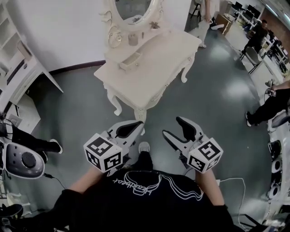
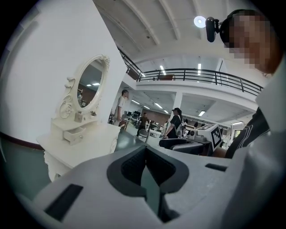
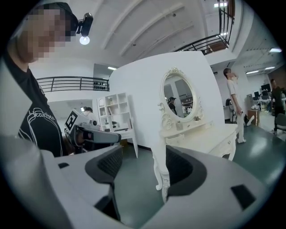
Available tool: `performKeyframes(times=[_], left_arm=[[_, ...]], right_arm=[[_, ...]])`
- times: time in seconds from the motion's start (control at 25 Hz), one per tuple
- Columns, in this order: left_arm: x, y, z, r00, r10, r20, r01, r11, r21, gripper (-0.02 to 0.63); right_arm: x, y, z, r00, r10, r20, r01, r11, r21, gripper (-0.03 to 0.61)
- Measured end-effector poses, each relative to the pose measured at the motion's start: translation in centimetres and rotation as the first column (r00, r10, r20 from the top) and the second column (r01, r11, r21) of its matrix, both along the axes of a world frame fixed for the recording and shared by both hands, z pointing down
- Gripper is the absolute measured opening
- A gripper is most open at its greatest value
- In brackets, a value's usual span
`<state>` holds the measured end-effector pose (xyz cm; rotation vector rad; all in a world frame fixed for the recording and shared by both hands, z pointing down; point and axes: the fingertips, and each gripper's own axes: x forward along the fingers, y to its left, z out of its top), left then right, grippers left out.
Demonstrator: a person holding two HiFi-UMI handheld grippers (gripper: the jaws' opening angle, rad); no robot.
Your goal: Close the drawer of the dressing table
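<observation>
The cream dressing table (image 1: 156,68) with its oval mirror (image 1: 131,9) stands ahead of me on the grey floor. Its small drawer (image 1: 130,61) under the mirror sticks out, pulled open; it also shows in the left gripper view as the drawer (image 2: 73,135). Both grippers hang in the air in front of my chest, well short of the table. My left gripper (image 1: 134,127) (image 2: 145,150) is shut, pads meeting at the tips, nothing in it. My right gripper (image 1: 171,126) (image 3: 143,152) is open and empty, the table's leg (image 3: 160,172) showing between its jaws.
A white shelf unit (image 1: 18,68) stands at the left wall, with a white machine (image 1: 22,158) beside it. People (image 1: 272,104) and chairs (image 1: 251,56) are at the right. Cables (image 1: 231,181) lie on the floor near my feet.
</observation>
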<state>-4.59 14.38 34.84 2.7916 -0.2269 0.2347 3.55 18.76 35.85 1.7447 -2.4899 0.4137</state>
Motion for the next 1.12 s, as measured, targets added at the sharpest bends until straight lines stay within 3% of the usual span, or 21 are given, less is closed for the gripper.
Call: performKeyframes(times=[0.52, 0.92, 1.12], left_arm=[[8.6, -17.8, 2.0, 0.998, -0.055, 0.035, 0.056, 0.998, -0.035, 0.004], [9.8, -24.8, 3.5, 0.988, -0.142, 0.067, 0.144, 0.990, -0.015, 0.004], [10.0, -27.7, 4.9, 0.971, -0.226, 0.083, 0.228, 0.974, -0.012, 0.005]], right_arm=[[8.5, -18.2, 2.2, 0.999, -0.046, 0.008, 0.046, 0.996, -0.078, 0.284], [9.9, -25.4, 3.8, 0.991, -0.134, 0.014, 0.135, 0.984, -0.115, 0.275], [10.5, -29.0, 5.2, 0.978, -0.209, -0.010, 0.205, 0.969, -0.140, 0.272]])
